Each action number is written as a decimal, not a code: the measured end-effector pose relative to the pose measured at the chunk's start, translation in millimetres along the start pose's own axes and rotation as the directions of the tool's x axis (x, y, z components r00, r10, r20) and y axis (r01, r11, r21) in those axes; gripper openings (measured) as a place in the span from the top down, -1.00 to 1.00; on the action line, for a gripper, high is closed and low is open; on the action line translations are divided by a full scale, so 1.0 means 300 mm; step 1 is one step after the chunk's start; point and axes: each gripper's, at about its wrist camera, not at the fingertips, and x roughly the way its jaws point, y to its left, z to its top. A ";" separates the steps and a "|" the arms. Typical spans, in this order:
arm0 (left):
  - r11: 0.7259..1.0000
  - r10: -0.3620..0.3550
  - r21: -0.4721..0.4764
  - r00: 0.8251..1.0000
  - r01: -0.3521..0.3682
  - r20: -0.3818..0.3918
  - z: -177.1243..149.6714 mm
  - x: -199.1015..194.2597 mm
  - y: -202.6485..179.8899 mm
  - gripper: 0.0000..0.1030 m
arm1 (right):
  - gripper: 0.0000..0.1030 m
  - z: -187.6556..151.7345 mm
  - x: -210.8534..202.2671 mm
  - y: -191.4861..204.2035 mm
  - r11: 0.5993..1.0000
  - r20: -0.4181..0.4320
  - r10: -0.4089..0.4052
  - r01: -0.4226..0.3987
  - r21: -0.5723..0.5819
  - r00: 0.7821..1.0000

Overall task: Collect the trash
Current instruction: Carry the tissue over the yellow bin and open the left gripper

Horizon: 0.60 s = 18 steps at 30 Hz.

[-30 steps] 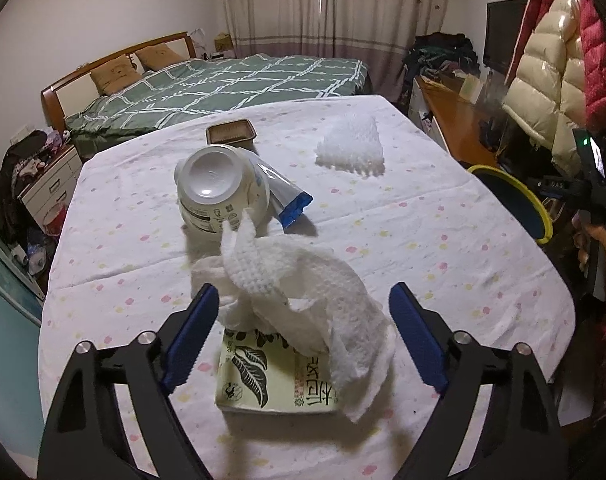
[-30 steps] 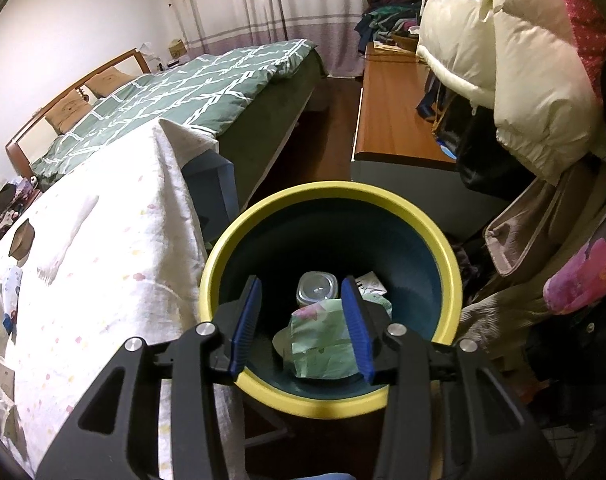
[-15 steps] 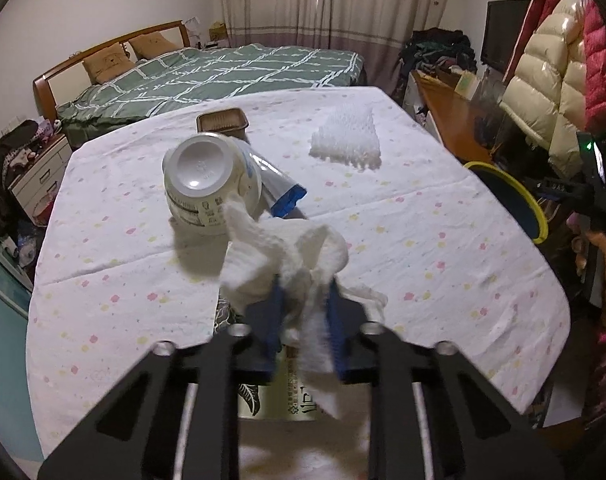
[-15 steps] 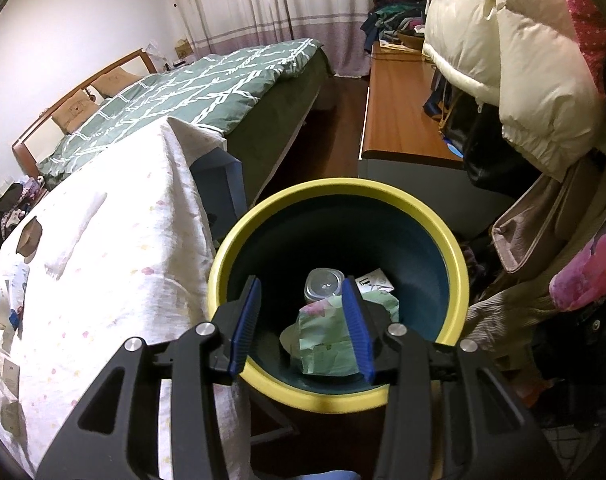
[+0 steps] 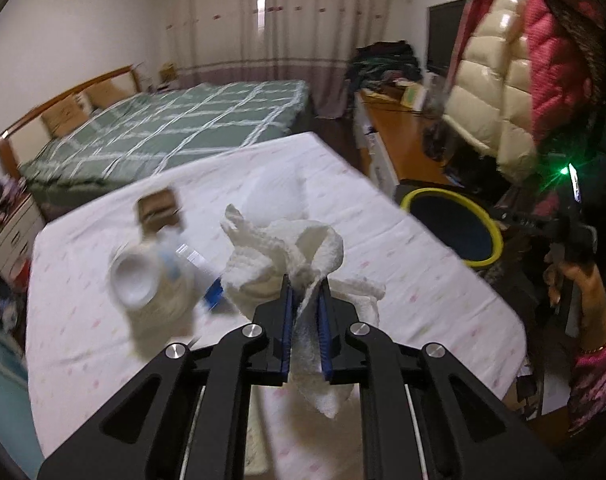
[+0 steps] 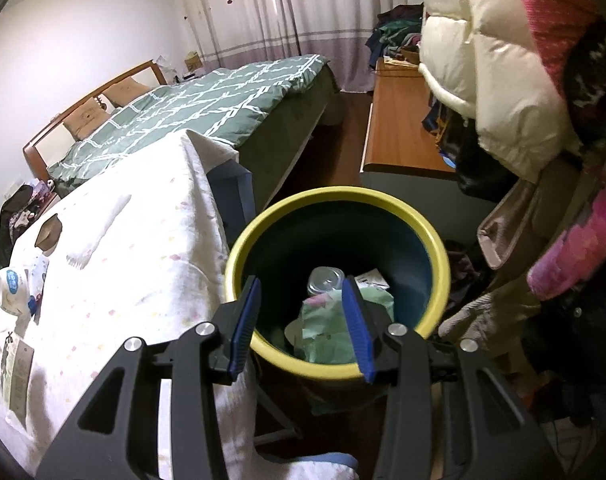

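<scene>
Your left hand-held gripper [image 5: 305, 294] pinches the paper towel [image 5: 299, 256] above the tabletop [image 5: 423, 292]; your right hand-held gripper [image 6: 301, 310], spread, alone shows trash inside the bin [image 6: 339, 200] at 12 o'clock.

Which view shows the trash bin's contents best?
The right wrist view. It looks straight down into the bin, showing a green wrapper and a clear container inside, framed by the open right gripper. The left wrist view shows only the bin's yellow rim and dark interior beyond the table edge; contents are hidden.
</scene>
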 end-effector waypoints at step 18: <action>0.915 -0.333 0.187 0.931 0.357 -0.148 0.362 0.532 -0.616 0.78 | 0.20 -0.160 -0.138 -0.220 0.996 0.002 -0.079 0.079 0.046 0.997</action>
